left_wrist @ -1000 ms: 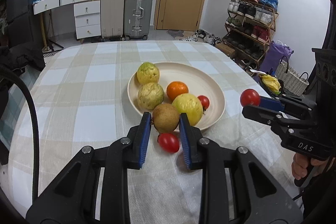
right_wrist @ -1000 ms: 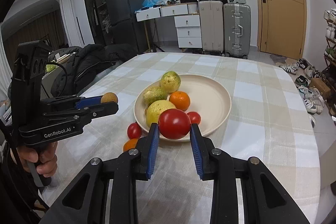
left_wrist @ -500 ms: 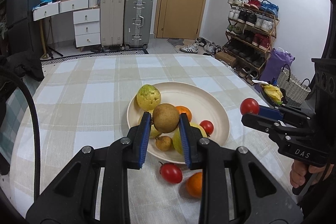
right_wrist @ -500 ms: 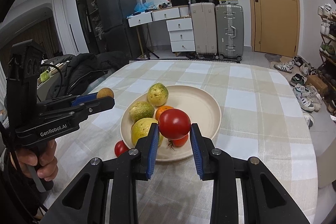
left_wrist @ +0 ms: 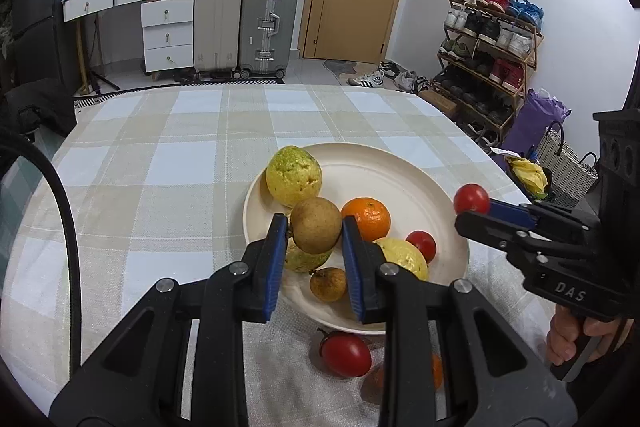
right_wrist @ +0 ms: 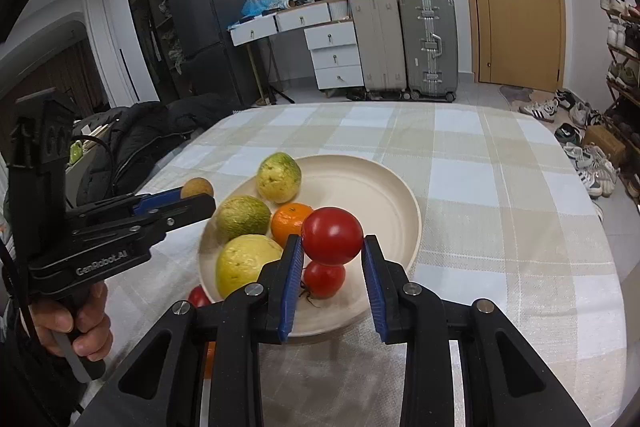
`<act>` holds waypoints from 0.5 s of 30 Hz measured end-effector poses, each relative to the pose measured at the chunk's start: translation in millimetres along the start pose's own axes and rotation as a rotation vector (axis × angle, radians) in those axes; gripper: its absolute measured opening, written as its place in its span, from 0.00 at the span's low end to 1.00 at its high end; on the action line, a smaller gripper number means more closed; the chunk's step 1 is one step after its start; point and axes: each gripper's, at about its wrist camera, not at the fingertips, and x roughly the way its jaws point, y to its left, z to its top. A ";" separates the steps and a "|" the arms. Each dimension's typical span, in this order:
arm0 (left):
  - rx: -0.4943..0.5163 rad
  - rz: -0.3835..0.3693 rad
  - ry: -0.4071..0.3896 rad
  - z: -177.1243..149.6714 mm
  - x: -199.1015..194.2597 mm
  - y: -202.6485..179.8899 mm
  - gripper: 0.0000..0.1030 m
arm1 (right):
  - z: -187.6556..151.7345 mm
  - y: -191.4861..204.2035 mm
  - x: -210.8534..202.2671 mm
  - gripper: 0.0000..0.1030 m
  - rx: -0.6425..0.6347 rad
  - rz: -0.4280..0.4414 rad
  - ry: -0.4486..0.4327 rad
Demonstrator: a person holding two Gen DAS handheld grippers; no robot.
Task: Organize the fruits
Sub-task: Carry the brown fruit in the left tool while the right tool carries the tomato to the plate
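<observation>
The left tool (left_wrist: pixel 315 233) is gripping a brown pear (left_wrist: pixel 316 225) between its blue pads, holding it in the air above the near left part of the cream plate (left_wrist: pixel 400 163). The right tool (right_wrist: pixel 331 247) is clamping a red tomato (right_wrist: pixel 332 235) in the same way, hanging over the near side of the plate.

The plate is sitting on the checked tabletop (left_wrist: pixel 168 163) and is carrying a yellow-green guava (left_wrist: pixel 294 175) at its far left, an orange (left_wrist: pixel 367 219) near the middle, a second greenish guava (right_wrist: pixel 242 219) on the left, a larger yellow guava (right_wrist: pixel 246 261) toward the near rim, a small red tomato (right_wrist: pixel 324 279) beside it and a small brown pear (left_wrist: pixel 328 283) near the front edge.

Off the plate, just in front of its near rim, another tomato (left_wrist: pixel 346 354) is lying on the tabletop, with a second orange (left_wrist: pixel 436 371) beside it, mostly hidden behind the left tool's finger.
</observation>
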 end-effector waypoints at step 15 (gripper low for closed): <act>0.037 -0.032 0.012 3.5 22.1 -17.0 0.24 | -3.5 -8.1 16.1 0.30 0.023 -0.013 0.023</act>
